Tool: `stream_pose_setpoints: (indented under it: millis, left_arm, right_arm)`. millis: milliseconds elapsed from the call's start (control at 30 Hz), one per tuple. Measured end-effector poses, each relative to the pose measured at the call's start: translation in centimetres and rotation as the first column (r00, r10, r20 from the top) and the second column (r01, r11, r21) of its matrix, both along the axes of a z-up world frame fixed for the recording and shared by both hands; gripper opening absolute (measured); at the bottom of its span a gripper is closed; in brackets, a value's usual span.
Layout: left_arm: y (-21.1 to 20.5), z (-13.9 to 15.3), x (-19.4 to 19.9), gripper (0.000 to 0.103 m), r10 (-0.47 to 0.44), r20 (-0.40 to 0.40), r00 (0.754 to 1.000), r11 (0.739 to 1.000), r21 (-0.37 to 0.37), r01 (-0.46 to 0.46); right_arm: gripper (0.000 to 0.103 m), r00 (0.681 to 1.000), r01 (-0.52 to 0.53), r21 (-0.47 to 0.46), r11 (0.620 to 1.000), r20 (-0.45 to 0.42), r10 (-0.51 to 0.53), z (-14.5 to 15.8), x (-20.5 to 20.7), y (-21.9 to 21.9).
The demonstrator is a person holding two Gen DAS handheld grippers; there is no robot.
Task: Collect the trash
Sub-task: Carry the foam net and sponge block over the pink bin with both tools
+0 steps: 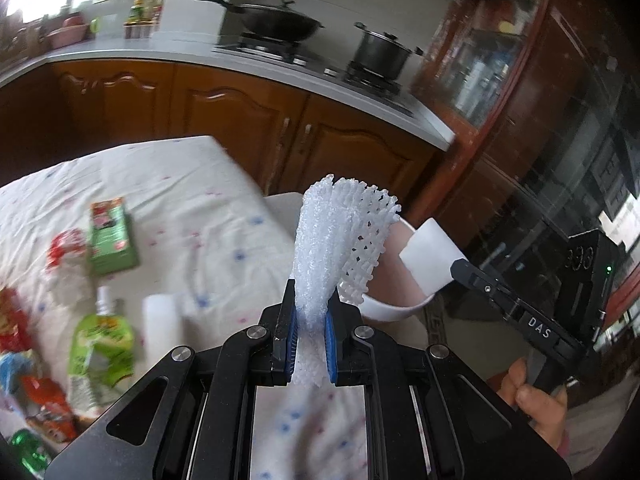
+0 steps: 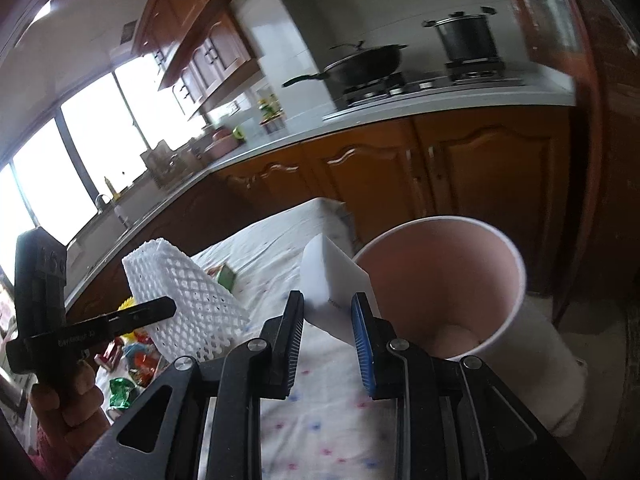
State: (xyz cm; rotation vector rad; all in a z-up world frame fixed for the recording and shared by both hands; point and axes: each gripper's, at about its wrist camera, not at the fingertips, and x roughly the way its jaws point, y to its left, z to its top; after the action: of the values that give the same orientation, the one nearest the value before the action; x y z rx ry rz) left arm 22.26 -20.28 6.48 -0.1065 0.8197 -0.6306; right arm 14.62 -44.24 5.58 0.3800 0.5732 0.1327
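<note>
Left gripper [image 1: 311, 344]: one; jaws pinched on the lower end of one white foam net sleeve [image 1: 340, 236], which fans out upward from the blue pads [image 1: 330, 350]. It also shows in the right wrist view [image 2: 172, 307].
Right gripper [image 2: 326, 334]: one; jaws closed on one white foam block [image 2: 334, 284], held tilted just beside the bin's rim. From the left wrist view its fingertip end [image 1: 460, 270] meets the same block.
Foam net sleeve: lifted off the table, next to the bin opening; whether it touches the rim cannot be told.
Bin [image 2: 516, 280]: one white container with a pinkish inside, open top, standing past the table's edge.
Table [image 1: 192, 200]: one, covered by a white cloth with small blue and pink dots.
Trash lying on the table, left wrist view: one green carton [image 1: 112, 236]; one green spouted pouch [image 1: 102, 344]; one white block [image 1: 160, 328] just beside the pouch; one red and white wrapper [image 1: 66, 248] near the carton; a blurred cluster of red, blue and green wrappers [image 1: 36, 392] at the left edge, number not determinable.
Stove: one black wok [image 1: 276, 18] and one lidded pot [image 1: 380, 52] on the burners.
Hands: one on each gripper handle, right hand [image 1: 536, 396], left hand [image 2: 68, 396].
</note>
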Motion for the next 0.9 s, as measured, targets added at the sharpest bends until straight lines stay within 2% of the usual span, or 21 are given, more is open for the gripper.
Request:
stream_pose_setpoints:
  millis: [433,733,900]
  left_arm:
    - [-8.9,-0.5,3.2,0.01,-0.104,-0.033,0.994,0.993,0.06,0.105]
    - [-14.1,-3.5,7.5,0.01,-0.133,-0.141,0.981,0.98,0.127,0.151]
    - [-16.0,-5.0,8.4,0.013,-0.136,-0.193,0.972,0.97,0.176,0.17]
  right_arm:
    - [0.025,0.996,0.083,0.018,0.996,-0.017,-0.083,-0.8,1.2,-4.7]
    - [0.025,0.992,0.106,0.051,0.993,-0.072,-0.102,-2.7,3.4,-7.2]
    - [0.029,0.986,0.11,0.066,0.992,-0.135,-0.101,-4.0,4.9,-8.2]
